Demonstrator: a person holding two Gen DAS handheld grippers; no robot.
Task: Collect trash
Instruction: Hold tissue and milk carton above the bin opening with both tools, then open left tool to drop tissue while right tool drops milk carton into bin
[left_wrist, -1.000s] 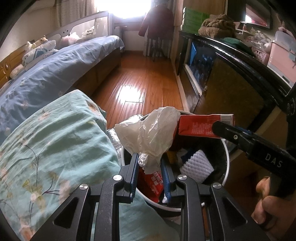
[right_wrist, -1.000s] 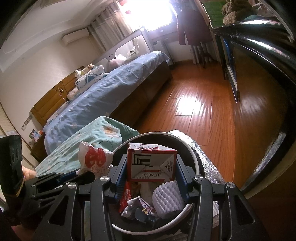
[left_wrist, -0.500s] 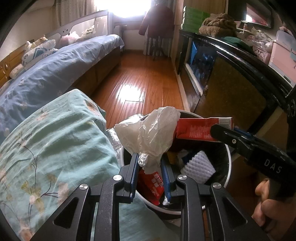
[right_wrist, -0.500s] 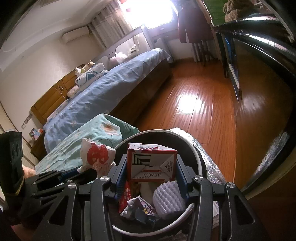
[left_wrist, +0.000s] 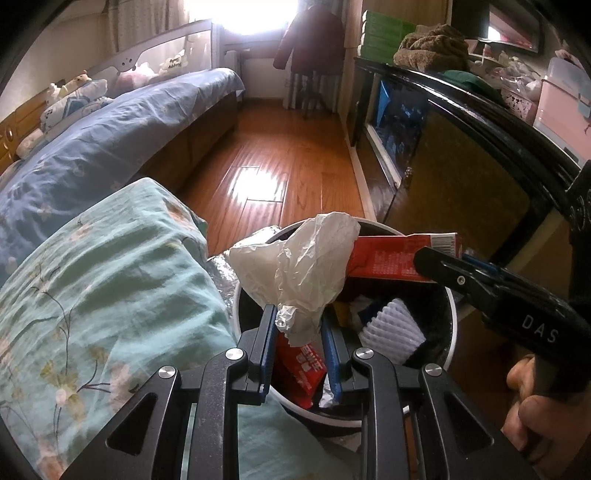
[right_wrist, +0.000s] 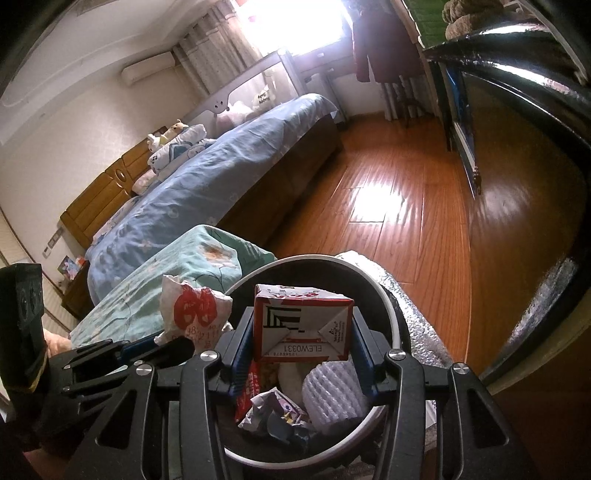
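A round bin with a white rim (left_wrist: 452, 317) (right_wrist: 391, 314) stands on the floor beside the bed, holding a red wrapper (left_wrist: 301, 369), white foam netting (left_wrist: 391, 328) (right_wrist: 332, 391) and crumpled paper (right_wrist: 273, 410). My left gripper (left_wrist: 297, 334) is shut on a crumpled white plastic bag (left_wrist: 299, 266) above the bin's near edge; the bag also shows in the right wrist view (right_wrist: 194, 310). My right gripper (right_wrist: 303, 339) is shut on a red and white carton (right_wrist: 303, 325) (left_wrist: 399, 254) held over the bin.
A teal floral quilt (left_wrist: 99, 295) lies at the left against the bin. A blue-sheeted bed (left_wrist: 122, 129) runs along the left. A dark cabinet (left_wrist: 461, 158) lines the right wall. Silver bubble foil (right_wrist: 413, 314) lies behind the bin. Wooden floor (left_wrist: 280, 155) stretches ahead.
Both grippers keep their hold over the bin. The carton has tilted slightly lower toward the bin.
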